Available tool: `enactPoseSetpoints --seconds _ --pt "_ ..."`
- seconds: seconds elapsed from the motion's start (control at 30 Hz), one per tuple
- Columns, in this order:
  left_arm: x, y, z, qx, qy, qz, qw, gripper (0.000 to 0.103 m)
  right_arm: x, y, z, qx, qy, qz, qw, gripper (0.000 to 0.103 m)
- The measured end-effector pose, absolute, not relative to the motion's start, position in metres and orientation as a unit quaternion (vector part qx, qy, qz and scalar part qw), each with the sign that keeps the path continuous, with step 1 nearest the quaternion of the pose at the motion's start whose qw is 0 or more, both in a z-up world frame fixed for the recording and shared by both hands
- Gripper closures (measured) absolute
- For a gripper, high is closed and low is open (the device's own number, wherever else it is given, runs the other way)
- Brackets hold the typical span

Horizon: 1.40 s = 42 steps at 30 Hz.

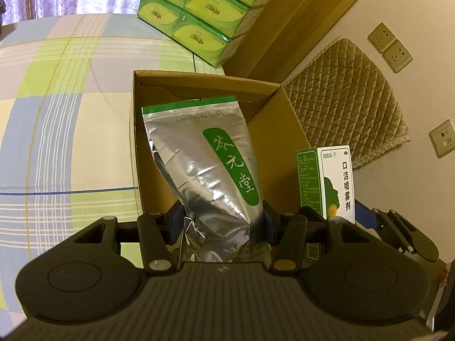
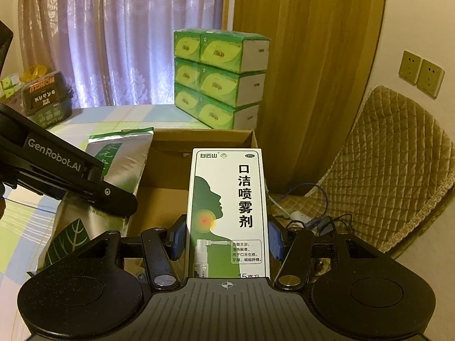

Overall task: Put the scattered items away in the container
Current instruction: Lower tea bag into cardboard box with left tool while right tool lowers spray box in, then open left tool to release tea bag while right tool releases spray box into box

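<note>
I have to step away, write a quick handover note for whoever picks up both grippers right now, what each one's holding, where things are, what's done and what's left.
Left gripper: shut on the silver foil pouch, held over the open cardboard box.
Right gripper: shut on the green and white spray box, held upright at the cardboard box's near right side.
The cardboard box sits on the checked bedsheet; what shows of its inside looks empty.
Done: both items picked up and brought to the box.
Left: lower and release the pouch, then the spray box. Other loose items cannot be ruled out from these views.
</note>
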<state>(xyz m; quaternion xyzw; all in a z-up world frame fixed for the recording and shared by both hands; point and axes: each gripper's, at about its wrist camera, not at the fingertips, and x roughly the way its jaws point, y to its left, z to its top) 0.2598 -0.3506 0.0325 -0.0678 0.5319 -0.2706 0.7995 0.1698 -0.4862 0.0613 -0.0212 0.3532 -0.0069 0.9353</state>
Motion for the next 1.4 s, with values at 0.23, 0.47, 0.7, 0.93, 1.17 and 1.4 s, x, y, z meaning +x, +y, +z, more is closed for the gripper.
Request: enactPoseSetpoints --seconds 0.23,0.47,0.7,0.93,1.17,1.4 --pt "0.261 -0.351 0.034 -0.068 0.526 -0.270 0.804 0.054 0.173 -0.486 0.061 -0.023 0.354 -0.007 0.935 0.045" --pt "0.262 -0.348 0.038 -0.077 0.515 -0.266 0.811 0.048 0.173 -0.485 0.062 -0.024 0.353 -0.007 0.935 0.045" --pt "0.258 -0.343 0.043 -0.067 0.506 -0.269 0.817 0.048 0.172 -0.484 0.062 -0.024 0.353 -0.007 0.935 0.045" --pt "0.247 -0.334 0.043 -0.042 0.496 -0.273 0.823 0.048 0.169 -0.483 0.065 -0.025 0.353 -0.007 0.935 0.045" --pt "0.230 -0.327 0.043 0.004 0.478 -0.280 0.833 0.048 0.168 -0.480 0.068 -0.021 0.354 -0.004 0.935 0.045" --pt "0.220 -0.326 0.043 0.035 0.465 -0.285 0.837 0.046 0.172 -0.474 0.069 -0.017 0.358 0.005 0.933 0.045"
